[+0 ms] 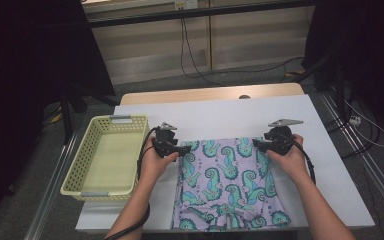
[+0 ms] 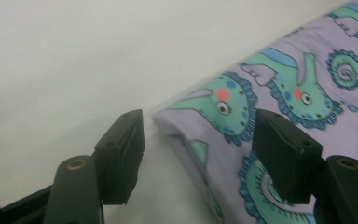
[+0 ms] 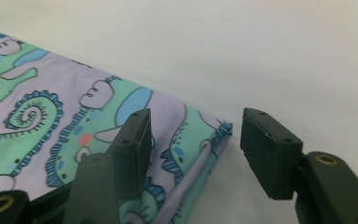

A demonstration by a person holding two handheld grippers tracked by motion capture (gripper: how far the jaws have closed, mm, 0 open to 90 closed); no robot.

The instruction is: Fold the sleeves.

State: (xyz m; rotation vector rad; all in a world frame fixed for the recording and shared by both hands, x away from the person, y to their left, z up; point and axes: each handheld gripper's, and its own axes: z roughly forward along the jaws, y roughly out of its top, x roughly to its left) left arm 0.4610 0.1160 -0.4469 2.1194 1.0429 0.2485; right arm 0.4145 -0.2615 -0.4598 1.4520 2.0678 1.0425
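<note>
A lilac garment (image 1: 225, 180) printed with teal seahorses lies flat on the white table (image 1: 230, 112), its near edge at the table's front. My left gripper (image 1: 185, 149) is at the garment's far left corner, held level and pointing right. In the left gripper view the jaws (image 2: 200, 130) stand open, with the folded corner of the garment (image 2: 307, 74) between them and untouched by the pads. My right gripper (image 1: 256, 144) is at the far right corner. Its jaws (image 3: 196, 128) are open too and straddle that corner of the garment (image 3: 51, 116).
A pale yellow plastic basket (image 1: 80, 155) with nothing in it stands on the table's left side, close to my left hand. Bare white table stretches beyond the garment and to its right. Cables lie on the floor behind the table.
</note>
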